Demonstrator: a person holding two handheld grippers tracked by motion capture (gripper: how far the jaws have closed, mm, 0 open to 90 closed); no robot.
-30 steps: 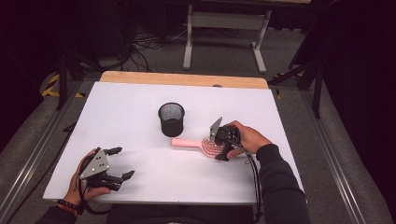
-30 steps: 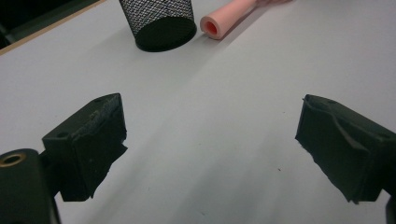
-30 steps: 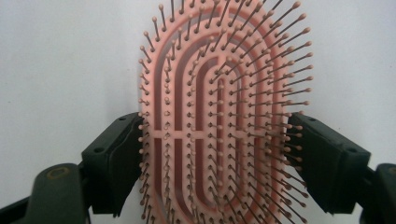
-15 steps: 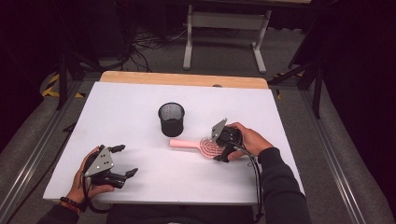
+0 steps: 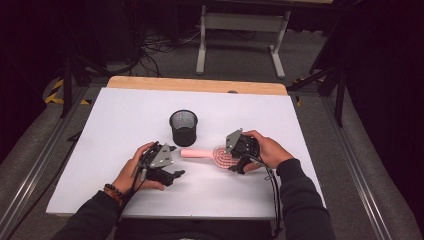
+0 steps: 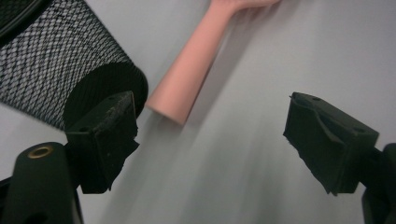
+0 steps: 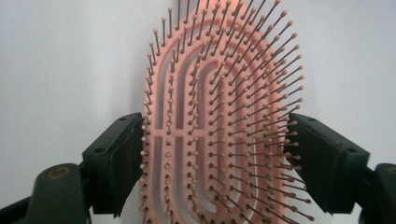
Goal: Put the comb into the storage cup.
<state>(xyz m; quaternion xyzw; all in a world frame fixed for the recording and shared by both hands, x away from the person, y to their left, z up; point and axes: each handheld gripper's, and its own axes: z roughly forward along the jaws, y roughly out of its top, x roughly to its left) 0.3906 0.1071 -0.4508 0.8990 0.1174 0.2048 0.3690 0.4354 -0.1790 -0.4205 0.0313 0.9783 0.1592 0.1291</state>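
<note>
A pink hairbrush [image 5: 212,154] lies flat on the white bench [image 5: 125,120] just in front of a black mesh cup [image 5: 183,127], its bristled head clasped by the right tongs [image 5: 235,161], its handle end just beyond the left tongs [image 5: 172,161], which gape wide.

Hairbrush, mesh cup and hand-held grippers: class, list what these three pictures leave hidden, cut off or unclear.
- Pink hairbrush: in the high view the right hand-held gripper covers part of its head; the right gripper view's edges cut off its top and bottom.
- Black mesh cup: its rim is cut off at the left gripper view's top corner.
- Left hand-held gripper: open, jaws small in the high view.
</note>
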